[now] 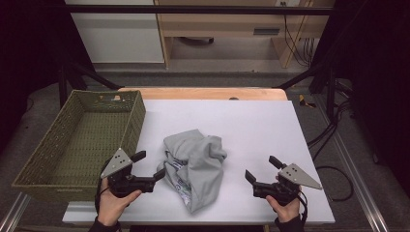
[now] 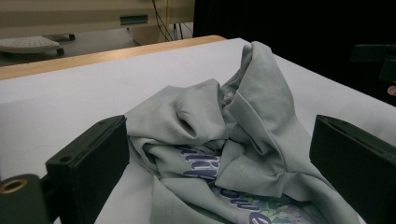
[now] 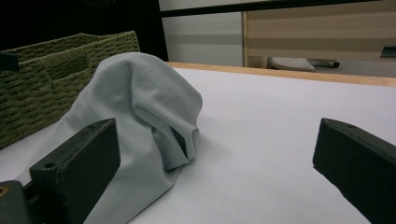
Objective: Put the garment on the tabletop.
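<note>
Well, the table (image 1: 270, 121) carries a basket (image 1: 34, 166) at its left edge and a crumpled grey shirt (image 1: 196, 166) near the middle. The left gripper (image 1: 150, 166) sits right at the shirt's left side, jaws spread wide and empty; the right gripper (image 1: 261, 168), also released, waits well apart. I'd bite one thick fold low down, not a loose flap. The left gripper view shows purple print (image 2: 205, 163) inside the folds; the right gripper view shows plain grey cloth.
</note>
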A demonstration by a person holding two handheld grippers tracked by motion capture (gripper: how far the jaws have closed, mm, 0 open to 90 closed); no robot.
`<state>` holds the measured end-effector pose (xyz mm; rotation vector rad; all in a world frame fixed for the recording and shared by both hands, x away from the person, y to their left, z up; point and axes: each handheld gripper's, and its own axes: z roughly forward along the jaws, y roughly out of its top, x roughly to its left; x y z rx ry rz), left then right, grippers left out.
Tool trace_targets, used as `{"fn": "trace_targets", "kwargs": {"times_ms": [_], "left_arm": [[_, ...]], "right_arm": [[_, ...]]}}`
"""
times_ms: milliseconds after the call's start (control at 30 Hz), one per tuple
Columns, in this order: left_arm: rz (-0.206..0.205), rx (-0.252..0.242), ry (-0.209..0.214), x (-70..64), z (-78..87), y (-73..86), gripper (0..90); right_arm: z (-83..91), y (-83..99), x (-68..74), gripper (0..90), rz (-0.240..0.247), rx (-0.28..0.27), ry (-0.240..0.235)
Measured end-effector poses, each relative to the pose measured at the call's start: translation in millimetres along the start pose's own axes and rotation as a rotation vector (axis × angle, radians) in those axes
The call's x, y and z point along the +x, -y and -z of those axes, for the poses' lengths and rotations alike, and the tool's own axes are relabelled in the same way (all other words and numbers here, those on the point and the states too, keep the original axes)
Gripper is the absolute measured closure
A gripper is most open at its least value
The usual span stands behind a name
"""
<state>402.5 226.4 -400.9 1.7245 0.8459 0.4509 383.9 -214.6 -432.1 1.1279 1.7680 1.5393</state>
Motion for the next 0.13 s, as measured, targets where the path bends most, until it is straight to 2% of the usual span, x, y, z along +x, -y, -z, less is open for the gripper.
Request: {"fn": "trace_targets", "kwargs": {"times_ms": [133], "left_arm": [[0.014, -0.009, -0.015, 5.1, 5.6, 3.7, 4.3]], "right_arm": [[1.0, 0.5, -0.1, 1.0, -0.004, 0.007, 0.002]]}}
